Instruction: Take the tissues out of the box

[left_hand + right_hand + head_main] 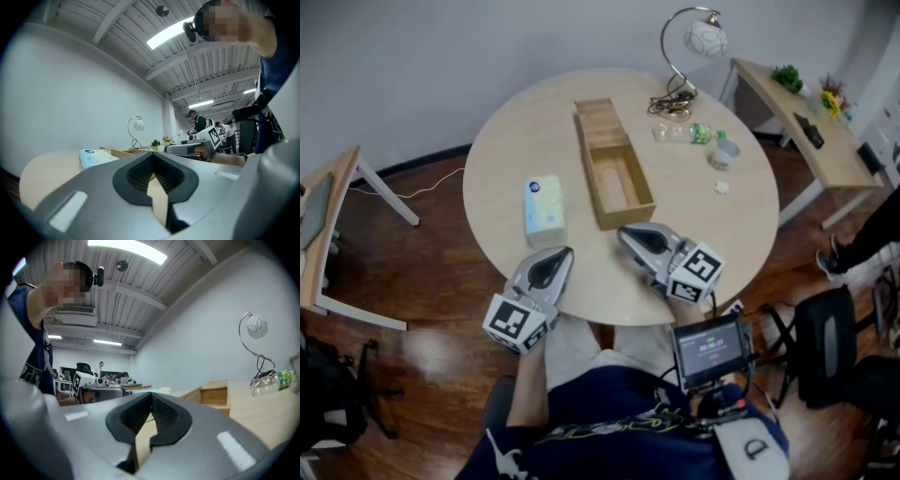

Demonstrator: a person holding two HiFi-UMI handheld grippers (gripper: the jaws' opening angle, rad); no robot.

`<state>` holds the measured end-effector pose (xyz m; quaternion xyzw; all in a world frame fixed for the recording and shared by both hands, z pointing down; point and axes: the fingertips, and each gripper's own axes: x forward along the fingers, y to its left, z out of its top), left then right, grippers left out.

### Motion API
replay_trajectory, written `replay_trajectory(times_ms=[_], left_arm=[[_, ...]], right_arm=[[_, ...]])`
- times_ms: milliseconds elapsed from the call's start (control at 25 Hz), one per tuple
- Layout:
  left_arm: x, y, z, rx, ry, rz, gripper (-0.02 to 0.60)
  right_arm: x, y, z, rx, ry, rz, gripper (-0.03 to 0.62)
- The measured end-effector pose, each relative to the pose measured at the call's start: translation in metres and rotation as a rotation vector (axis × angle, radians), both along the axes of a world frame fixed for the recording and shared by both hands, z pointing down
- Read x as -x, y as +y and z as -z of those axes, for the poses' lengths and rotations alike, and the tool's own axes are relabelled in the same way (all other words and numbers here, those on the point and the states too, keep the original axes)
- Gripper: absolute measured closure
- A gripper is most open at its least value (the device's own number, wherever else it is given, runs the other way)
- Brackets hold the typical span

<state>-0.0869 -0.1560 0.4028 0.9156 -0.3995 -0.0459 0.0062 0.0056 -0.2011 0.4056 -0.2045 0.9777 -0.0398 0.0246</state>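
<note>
Lying ahead of left hand-held gripper (560, 251) are tissues (544, 208)

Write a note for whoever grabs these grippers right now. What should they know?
Left gripper: shut, empty, over the table's near edge.
Right gripper: shut, empty, just short of the box's near end.
Tissue pack: lies on the table, left of the wooden box, not touching it.
Done: the tissues are out and the box looks empty.
Left: probably nothing.

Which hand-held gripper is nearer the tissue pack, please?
Left. The left hand-held gripper is just short of the tissue pack; the right hand-held gripper is farther right, by the wooden box.
</note>
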Motion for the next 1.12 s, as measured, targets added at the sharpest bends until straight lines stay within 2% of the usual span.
replay_trajectory(times_ms=[120, 240, 320, 440, 600, 880, 1120], left_arm=[[-0.007, -0.005, -0.001, 0.001, 0.012, -0.016, 0.578], [-0.017, -0.009, 0.001, -0.026, -0.007, -0.027, 0.578], [-0.023, -0.012, 0.0, -0.016, -0.024, -0.029, 0.578], [-0.026, -0.014, -0.003, 0.009, -0.056, -0.024, 0.578], [-0.028, -0.019, -0.011, 0.04, -0.082, -0.03, 0.577], [-0.038, -0.024, -0.02, 0.1, -0.12, -0.078, 0.578], [-0.038, -0.024, -0.022, 0.11, -0.12, -0.082, 0.577]], right_arm=[[-0.014, 0.001, -0.005, 0.005, 0.022, -0.014, 0.592], [-0.02, 0.004, -0.006, 0.024, 0.023, -0.007, 0.592], [-0.022, 0.006, -0.004, 0.009, 0.018, -0.009, 0.592], [-0.017, 0.005, -0.012, -0.016, 0.087, -0.034, 0.592], [-0.011, 0.0, -0.024, 0.004, 0.157, -0.055, 0.592], [-0.015, 0.0, -0.015, -0.021, 0.114, -0.074, 0.592], [-0.016, 0.001, -0.014, -0.028, 0.115, -0.076, 0.592]])
